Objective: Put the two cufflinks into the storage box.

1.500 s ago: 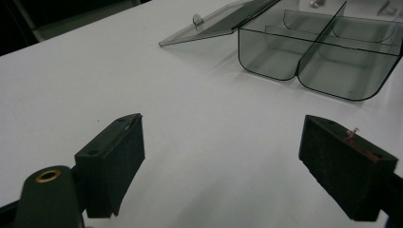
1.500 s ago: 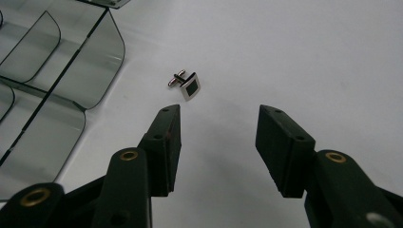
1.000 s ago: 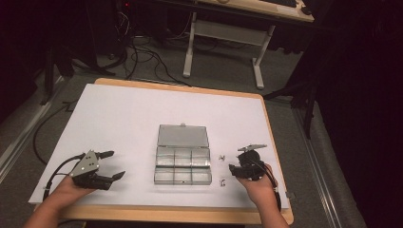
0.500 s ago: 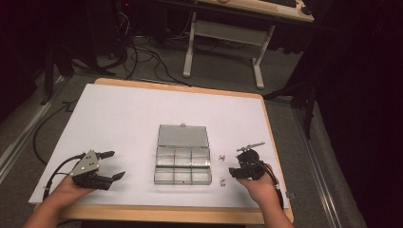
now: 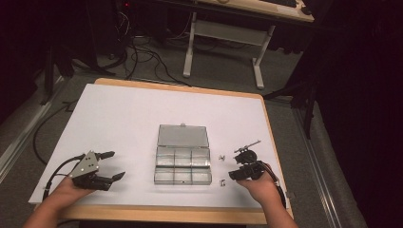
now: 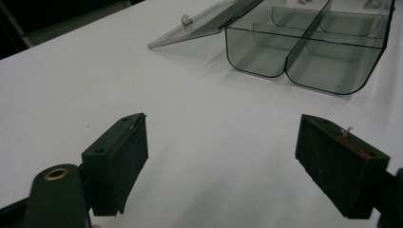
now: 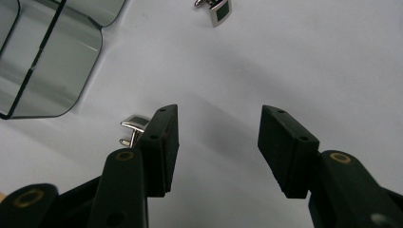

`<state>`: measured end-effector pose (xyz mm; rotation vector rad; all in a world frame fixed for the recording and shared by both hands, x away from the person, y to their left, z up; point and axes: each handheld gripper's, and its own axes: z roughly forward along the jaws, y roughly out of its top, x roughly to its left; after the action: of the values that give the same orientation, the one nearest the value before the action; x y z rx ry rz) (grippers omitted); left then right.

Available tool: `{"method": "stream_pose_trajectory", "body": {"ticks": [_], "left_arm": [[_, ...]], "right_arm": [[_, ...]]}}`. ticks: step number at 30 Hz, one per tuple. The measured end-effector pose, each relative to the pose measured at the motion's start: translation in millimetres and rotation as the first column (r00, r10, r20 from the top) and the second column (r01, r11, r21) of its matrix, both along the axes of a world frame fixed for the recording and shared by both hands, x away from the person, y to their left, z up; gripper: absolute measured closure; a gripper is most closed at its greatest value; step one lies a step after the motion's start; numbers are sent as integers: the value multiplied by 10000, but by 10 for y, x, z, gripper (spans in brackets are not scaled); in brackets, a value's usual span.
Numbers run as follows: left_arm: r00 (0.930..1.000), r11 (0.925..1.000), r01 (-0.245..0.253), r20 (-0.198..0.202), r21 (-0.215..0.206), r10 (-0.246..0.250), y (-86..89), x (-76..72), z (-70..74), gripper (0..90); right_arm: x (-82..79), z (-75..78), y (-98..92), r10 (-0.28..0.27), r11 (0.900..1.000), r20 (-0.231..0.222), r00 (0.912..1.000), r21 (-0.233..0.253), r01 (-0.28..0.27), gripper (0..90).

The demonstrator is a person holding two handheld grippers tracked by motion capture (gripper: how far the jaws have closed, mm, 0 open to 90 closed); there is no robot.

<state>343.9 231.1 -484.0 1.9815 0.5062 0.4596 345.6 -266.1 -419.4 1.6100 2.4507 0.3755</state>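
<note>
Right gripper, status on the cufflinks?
Right gripper open, near cufflink outside its jaw. Left gripper open, idle. Second cufflink apart. Box open.

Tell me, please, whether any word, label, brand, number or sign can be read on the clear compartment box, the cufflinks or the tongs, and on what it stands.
None: no text can be read.
Compartment box: clear plastic, no label visible.
Two cufflinks: plain dark faces, no markings.
Left tongs and right tongs: plain black pads, no print or brand.
</note>
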Motion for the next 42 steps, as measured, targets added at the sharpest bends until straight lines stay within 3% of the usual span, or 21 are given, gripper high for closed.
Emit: {"method": "stream_pose_trajectory", "body": {"ticks": [6, 20, 23, 30, 36, 38, 42], "left_arm": [[10000, 10000, 65, 5, -3, -65, 0, -1, 0, 186], [10000, 9999, 73, 25, 77, -73, -11, -5, -2, 187], [9999, 9999, 99, 50, 81, -99, -7, -7, 0, 187], [9999, 10000, 67, 123, 18, -67, -4, -17, -1, 187], [10000, 9999, 61, 60, 92, -61, -9, -8, -1, 189], [9999, 9999, 68, 95, 110, -69, -9, -12, -1, 188], [9999, 9999, 57, 84, 97, -58, -11, -9, -2, 190]], "right_arm": [[-6, 26, 39, 176, 9998, -474, 9987, -5, -176, 488], [-43, 137, 203, 364, 9990, -887, 9954, -231, -386, 484], [-39, 94, 259, 508, 9986, -1177, 9917, -115, -525, 560], [-32, -8, 366, 406, 9992, -1629, 9858, 63, -401, 590], [-29, -119, 425, 508, 9984, -1732, 9836, -140, -540, 614], [-38, -140, 447, 69, 9998, -1923, 9813, -146, -99, 636], [-19, -177, 476, 364, 9990, -1812, 9828, -189, -404, 654]]}}
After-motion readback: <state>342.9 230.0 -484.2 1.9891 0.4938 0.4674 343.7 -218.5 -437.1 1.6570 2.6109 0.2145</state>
